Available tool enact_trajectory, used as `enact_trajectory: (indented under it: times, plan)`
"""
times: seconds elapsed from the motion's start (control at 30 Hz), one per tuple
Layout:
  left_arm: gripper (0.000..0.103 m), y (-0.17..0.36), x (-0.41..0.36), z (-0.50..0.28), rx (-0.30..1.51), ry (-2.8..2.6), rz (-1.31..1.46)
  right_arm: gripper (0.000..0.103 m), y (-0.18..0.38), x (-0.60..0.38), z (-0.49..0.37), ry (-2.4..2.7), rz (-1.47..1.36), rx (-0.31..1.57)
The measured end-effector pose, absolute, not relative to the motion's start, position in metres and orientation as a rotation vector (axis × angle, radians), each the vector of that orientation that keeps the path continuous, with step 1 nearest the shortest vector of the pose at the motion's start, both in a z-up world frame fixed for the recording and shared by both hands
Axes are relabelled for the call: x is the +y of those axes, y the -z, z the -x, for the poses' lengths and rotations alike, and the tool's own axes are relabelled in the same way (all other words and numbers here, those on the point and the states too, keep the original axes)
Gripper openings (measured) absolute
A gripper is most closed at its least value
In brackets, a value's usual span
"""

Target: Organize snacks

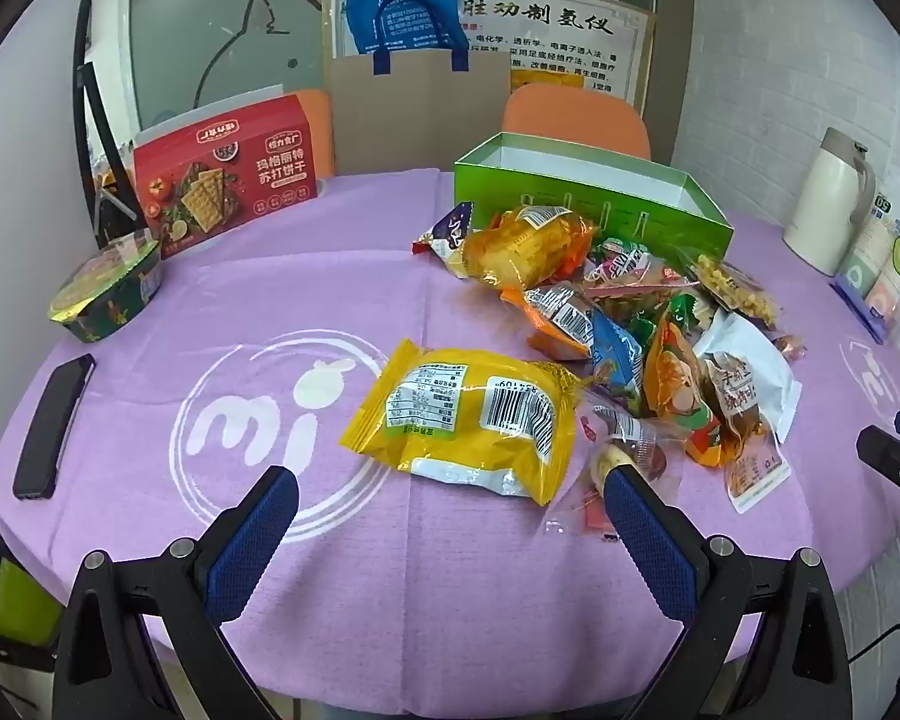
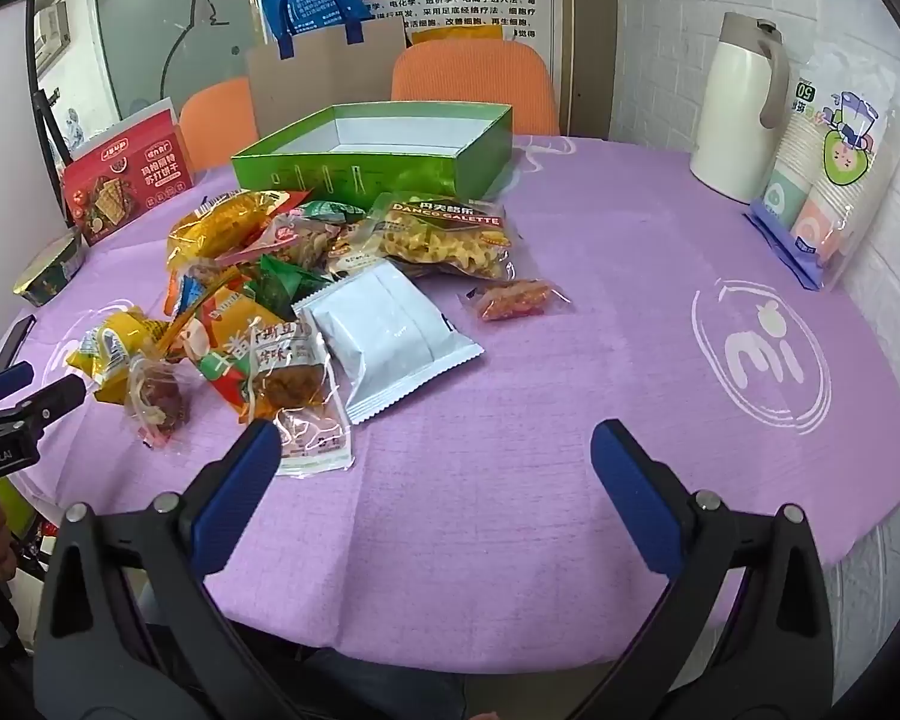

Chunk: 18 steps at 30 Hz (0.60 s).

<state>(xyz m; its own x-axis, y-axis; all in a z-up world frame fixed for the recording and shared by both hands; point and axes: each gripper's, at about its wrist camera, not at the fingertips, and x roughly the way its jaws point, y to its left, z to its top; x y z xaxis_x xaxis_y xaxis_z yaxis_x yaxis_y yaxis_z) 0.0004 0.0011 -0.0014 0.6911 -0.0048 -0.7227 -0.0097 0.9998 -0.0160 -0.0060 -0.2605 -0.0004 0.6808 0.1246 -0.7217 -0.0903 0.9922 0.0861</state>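
Both grippers hang low over the near edge of the round table, which is covered in a purple tablecloth [image 1: 330,276], and both have their jaws spread wide with nothing between them.

The left gripper [image 1: 450,501] points at a big yellow snack packet [image 1: 468,414] lying barcode-up on the cloth. The packet sits just beyond the fingertips, roughly centred on the gap but not inside it. The right-hand blue pad [image 1: 648,534] of this gripper overlaps a small clear wrapper [image 1: 624,450] with something dark inside; whether it touches I cannot tell.

The right gripper [image 2: 435,450] is over bare cloth. Its left-hand pad [image 2: 240,480] is beside a clear packet of brown snack with a white label [image 2: 306,420], the nearest corner of the heap. A white foil pouch [image 2: 384,336] lies beyond, left of the gap's centre line.

The rest of the snacks are piled loosely mid-table: an orange-yellow bag [image 1: 522,246], a clear bag of pale twisted biscuits [image 2: 444,234], and a small red snack pack [image 2: 513,300] off by itself on the right. Behind the pile stands an open green box [image 2: 378,162], its white inside bare where visible.

Off to the left are a red cracker box [image 1: 222,174], a lidded instant-noodle bowl [image 1: 108,288] and a black phone [image 1: 54,426]. A cream thermos jug [image 2: 741,108] and sleeves of paper cups [image 2: 834,162] stand by the wall.
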Motion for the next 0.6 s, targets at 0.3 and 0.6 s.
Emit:
enact_trajectory:
  times: [0.3, 0.6]
  plan:
    - [0.103, 0.0012, 0.002, -0.0006, 0.804, 0.001, 0.023, 0.103, 0.0031, -0.2611, 0.0042, -0.12, -0.046, 0.813]
    - [0.103, -0.0004, 0.0038, 0.001, 0.797, -0.005, 0.025, 0.103, -0.0033, -0.2617, 0.0075, -0.127, -0.05, 0.804]
